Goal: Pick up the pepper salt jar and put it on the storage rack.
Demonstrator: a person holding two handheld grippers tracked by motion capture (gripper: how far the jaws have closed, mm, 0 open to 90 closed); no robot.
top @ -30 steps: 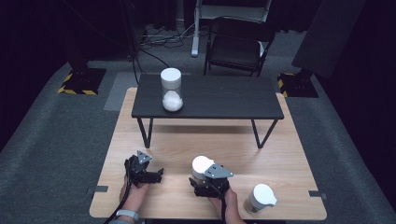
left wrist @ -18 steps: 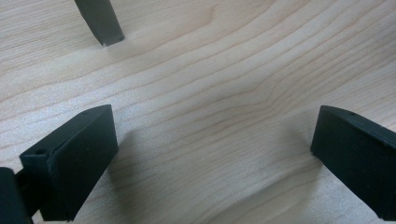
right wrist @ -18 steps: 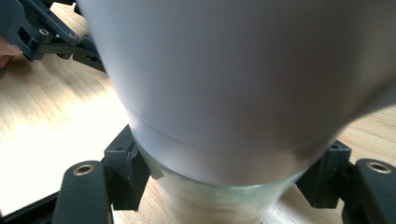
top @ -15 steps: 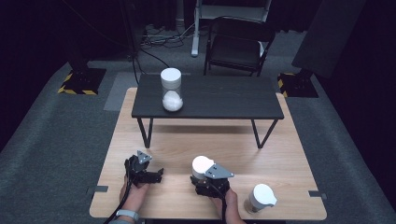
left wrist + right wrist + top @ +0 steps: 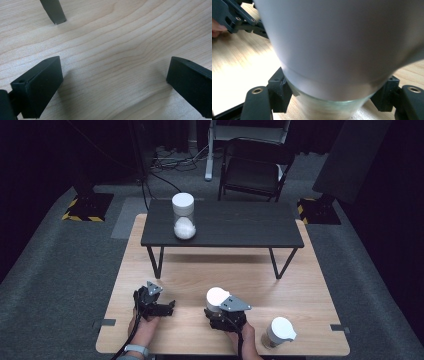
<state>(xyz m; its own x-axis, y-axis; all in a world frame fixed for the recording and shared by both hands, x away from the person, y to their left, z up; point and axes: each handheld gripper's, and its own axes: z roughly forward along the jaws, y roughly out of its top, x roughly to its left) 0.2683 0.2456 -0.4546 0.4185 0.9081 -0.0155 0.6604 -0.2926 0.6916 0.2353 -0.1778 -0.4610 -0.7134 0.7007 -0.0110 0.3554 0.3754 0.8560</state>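
Observation:
A glass jar with a white lid (image 5: 216, 296) stands on the near part of the wooden table (image 5: 300, 285), and my right gripper (image 5: 218, 309) is shut on it. In the right gripper view the white lid (image 5: 337, 37) looms close over the jar's clear glass body (image 5: 327, 107), with one black jaw pressed on each side. My left gripper (image 5: 167, 307) rests to the left on the wood, open. Its two black jaws stand wide apart in the left gripper view, with bare wood (image 5: 113, 75) between them.
A low black table (image 5: 235, 222) stands on the far half of the wooden table and carries a white-lidded jar (image 5: 183, 215) with white stuff inside. Another white-lidded jar (image 5: 279, 331) stands at the near right edge. A black table leg (image 5: 53, 11) stands ahead of the left jaws.

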